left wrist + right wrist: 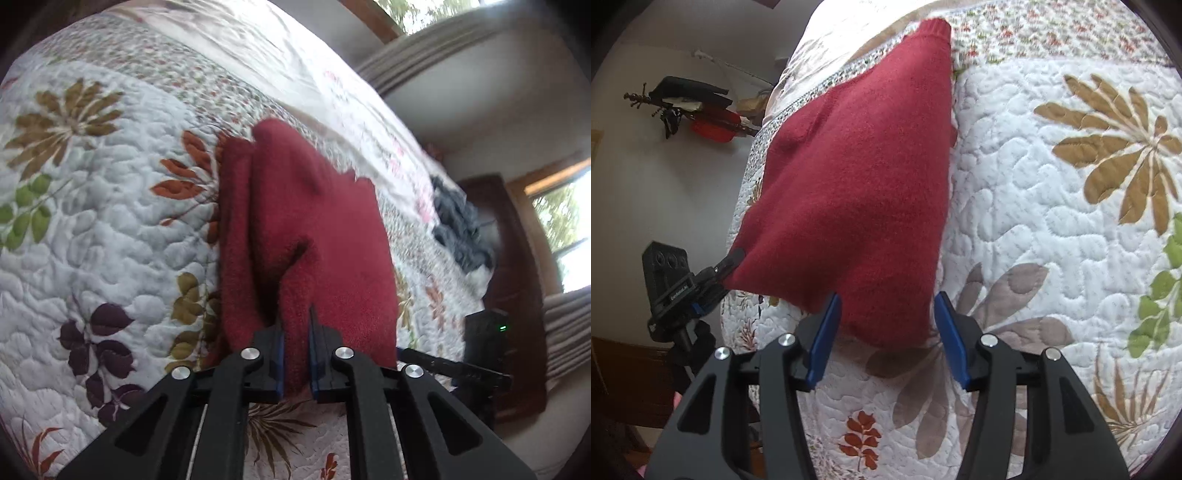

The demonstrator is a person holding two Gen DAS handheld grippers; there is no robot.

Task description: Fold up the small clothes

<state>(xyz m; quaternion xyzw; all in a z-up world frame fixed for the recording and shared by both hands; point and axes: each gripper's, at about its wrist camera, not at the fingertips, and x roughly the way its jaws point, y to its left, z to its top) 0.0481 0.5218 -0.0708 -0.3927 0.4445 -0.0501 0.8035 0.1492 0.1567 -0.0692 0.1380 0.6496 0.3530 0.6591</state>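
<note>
A: Red fleece garment (857, 177), fuzzy nap, folded double, lies on the quilted bedspread (1052, 229) near the bed's side edge.

B: Grip?

A: Left gripper (295, 354) pinches a bunched fold at the garment's near edge. Right gripper (886, 332) is spread, blue pads (823, 339) either side of the other near corner; contact unclear.

B: Surface?

A: White stitched quilt with leaf prints, brown, green, plum. Grey clothing (461, 229) heaped by the far edge. Window (565, 229), pale curtains (565, 325) beyond.

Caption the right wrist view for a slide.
Open right gripper at the red garment on the floral quilt.
</note>
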